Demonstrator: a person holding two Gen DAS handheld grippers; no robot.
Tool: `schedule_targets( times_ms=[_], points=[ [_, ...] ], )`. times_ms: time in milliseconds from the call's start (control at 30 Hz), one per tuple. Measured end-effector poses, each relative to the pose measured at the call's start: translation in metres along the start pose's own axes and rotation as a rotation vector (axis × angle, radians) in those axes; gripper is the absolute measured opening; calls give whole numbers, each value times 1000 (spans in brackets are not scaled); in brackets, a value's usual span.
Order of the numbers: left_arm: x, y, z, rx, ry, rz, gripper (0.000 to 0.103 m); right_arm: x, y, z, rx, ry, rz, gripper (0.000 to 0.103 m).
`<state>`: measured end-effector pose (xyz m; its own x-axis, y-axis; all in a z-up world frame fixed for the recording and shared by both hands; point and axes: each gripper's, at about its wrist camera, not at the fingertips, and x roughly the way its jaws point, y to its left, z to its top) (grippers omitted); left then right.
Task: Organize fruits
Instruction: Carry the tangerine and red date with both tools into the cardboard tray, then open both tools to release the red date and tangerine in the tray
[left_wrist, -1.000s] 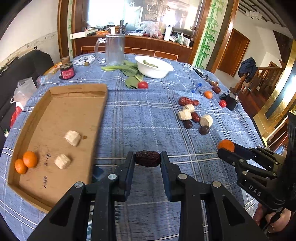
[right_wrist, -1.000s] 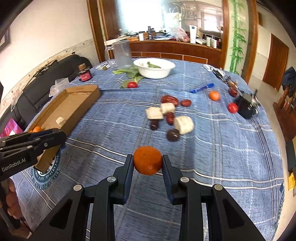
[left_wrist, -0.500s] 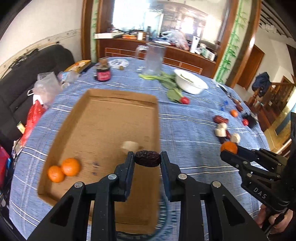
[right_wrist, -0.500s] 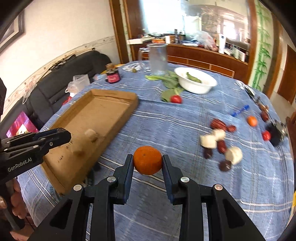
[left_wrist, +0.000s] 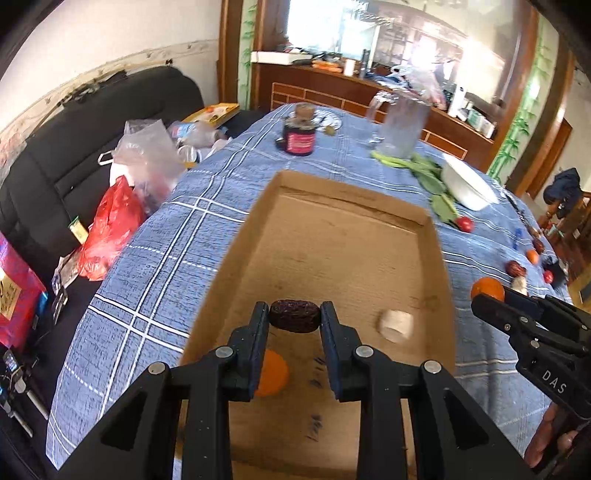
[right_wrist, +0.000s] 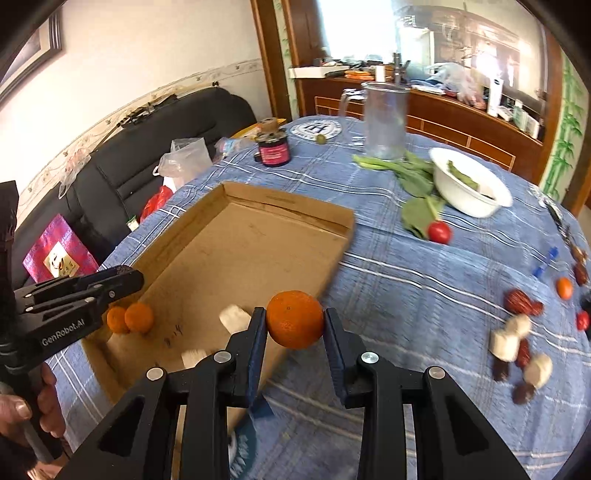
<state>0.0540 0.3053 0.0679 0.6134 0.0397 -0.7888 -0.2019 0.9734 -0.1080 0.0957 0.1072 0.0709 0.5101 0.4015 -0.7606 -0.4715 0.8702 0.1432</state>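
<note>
1. A dark red date is pinched tight in the left gripper, over the near end of the cardboard tray.
2. An orange is squeezed in the right gripper, just over the tray's right edge.
3. The carrying step looks to be in hand.
4. Two oranges and white chunks are already in the tray.
5. Next, each fruit probably has to be lowered beside its own kind and let go.
6. More fruit is left on the blue cloth.
</note>
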Motion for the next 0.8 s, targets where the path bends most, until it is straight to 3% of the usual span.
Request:
schedule_targets(
  times_ms=[367, 800],
  points=[
    [51, 16, 14, -24, 75, 10, 27, 67, 23, 23, -24, 77, 19, 34],
    [75, 16, 18, -27, 154, 24, 28, 99, 27, 22, -58, 124, 20, 34]
  ],
)
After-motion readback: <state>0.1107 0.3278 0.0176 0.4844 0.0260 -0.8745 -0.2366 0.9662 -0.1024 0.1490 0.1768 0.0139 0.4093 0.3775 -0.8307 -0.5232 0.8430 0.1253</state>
